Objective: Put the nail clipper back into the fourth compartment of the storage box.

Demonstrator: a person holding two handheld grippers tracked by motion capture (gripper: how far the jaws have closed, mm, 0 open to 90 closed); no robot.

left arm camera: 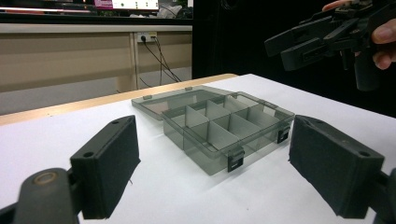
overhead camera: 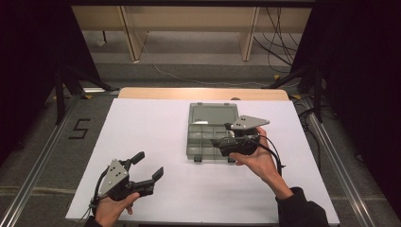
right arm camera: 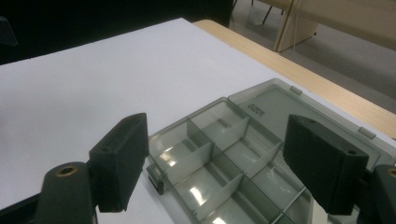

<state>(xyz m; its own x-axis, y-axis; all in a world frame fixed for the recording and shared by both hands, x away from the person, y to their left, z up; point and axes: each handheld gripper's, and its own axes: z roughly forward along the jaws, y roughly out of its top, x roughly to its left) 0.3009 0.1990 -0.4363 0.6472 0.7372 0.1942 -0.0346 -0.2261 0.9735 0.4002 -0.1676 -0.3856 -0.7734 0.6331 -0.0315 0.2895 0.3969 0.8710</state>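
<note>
The compartment box [overhead camera: 212, 134] lies open, lid flat, directly under the right gripper [overhead camera: 221, 143], whose jaws are spread and empty. The left gripper [overhead camera: 150, 166], released too, waits well apart. Next, I'd judge: swing that lid shut.

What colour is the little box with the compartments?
The compartment box is see-through smoky grey, with small dark latches at its front. The left gripper view shows it best.
</note>
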